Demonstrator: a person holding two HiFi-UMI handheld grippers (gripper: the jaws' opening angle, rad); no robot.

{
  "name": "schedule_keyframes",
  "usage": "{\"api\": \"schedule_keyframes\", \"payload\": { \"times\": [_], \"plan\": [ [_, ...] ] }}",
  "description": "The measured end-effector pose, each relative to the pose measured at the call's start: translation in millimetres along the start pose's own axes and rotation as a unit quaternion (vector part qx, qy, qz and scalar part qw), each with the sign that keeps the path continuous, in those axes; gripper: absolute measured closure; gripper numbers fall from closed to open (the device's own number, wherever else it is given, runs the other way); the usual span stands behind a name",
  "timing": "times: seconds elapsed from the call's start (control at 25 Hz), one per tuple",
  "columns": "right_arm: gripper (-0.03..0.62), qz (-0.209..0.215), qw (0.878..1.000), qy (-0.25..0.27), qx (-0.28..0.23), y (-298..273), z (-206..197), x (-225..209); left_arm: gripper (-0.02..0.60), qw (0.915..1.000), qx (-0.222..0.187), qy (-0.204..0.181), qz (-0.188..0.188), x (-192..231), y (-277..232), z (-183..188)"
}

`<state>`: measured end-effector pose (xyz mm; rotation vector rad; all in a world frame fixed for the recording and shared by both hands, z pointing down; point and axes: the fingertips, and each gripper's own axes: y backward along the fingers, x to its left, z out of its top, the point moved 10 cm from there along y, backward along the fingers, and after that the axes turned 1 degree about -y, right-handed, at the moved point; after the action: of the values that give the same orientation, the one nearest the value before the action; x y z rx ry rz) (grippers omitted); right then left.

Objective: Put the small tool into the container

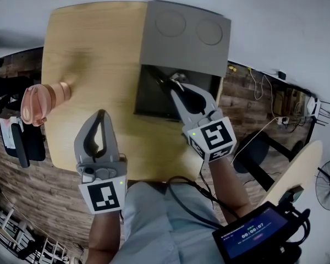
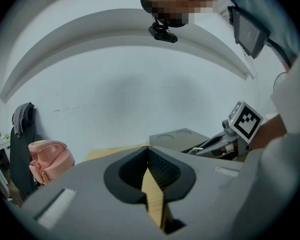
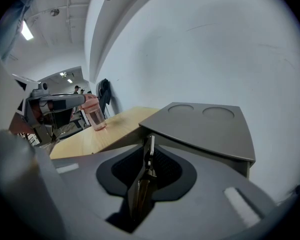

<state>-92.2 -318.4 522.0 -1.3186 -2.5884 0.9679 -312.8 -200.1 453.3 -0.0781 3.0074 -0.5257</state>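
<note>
The small metal tool [image 1: 177, 77] sticks out past the tips of my right gripper [image 1: 175, 87], which hangs over the dark opening of the grey container [image 1: 154, 98]. The container's lid [image 1: 181, 32], with two round recesses, stands swung back. In the right gripper view the tool [image 3: 149, 151] stands thin and upright between the jaws of that gripper [image 3: 148, 139], which are shut on it, with the lid [image 3: 205, 129] just beyond. My left gripper [image 1: 102, 114] hovers over the wooden table [image 1: 88, 54], shut and empty; its tips meet [image 2: 148, 149].
A pink bottle [image 1: 41, 100] lies at the table's left edge, also seen as the pink bottle [image 2: 50, 159]. The container fills the table's right side. A tablet on a cable [image 1: 258, 232] hangs by the person's right side. Bare wood lies left of the container.
</note>
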Motion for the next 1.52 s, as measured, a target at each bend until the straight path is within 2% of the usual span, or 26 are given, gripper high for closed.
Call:
{"api": "schedule_keyframes", "payload": {
  "times": [0.4, 0.84, 1.04, 1.24, 1.36, 1.52],
  "plan": [
    [0.428, -0.015, 1.0, 0.0, 0.014, -0.4, -0.7, -1.5, 0.572, 1.0, -0.002, -0.005, 0.003, 0.9, 3.2, 2.3],
    [0.422, -0.049, 0.999, 0.005, -0.007, 8.6, 1.0, -7.9, 0.572, 1.0, -0.006, -0.007, 0.001, -6.9, 3.7, 1.6],
    [0.432, -0.059, 0.997, 0.015, -0.038, 39.8, 12.4, -1.2, 0.572, 0.9994, -0.033, -0.003, 0.003, -21.6, 17.5, 21.6],
    [0.45, -0.067, 0.993, 0.005, -0.094, 105.8, 32.6, 14.9, 0.572, 0.9986, -0.053, 0.004, 0.007, -55.3, 52.2, 52.3],
    [0.47, -0.067, 0.986, 0.016, -0.15, 149.7, 55.6, 29.3, 0.572, 0.9967, -0.081, 0.002, 0.011, -72.9, 73.0, 81.6],
    [0.53, -0.075, 0.97, 0.05, -0.227, 208.2, 81.7, 52.0, 0.572, 0.9887, -0.149, -0.002, 0.017, -93.9, 98.0, 125.9]
  ]
}}
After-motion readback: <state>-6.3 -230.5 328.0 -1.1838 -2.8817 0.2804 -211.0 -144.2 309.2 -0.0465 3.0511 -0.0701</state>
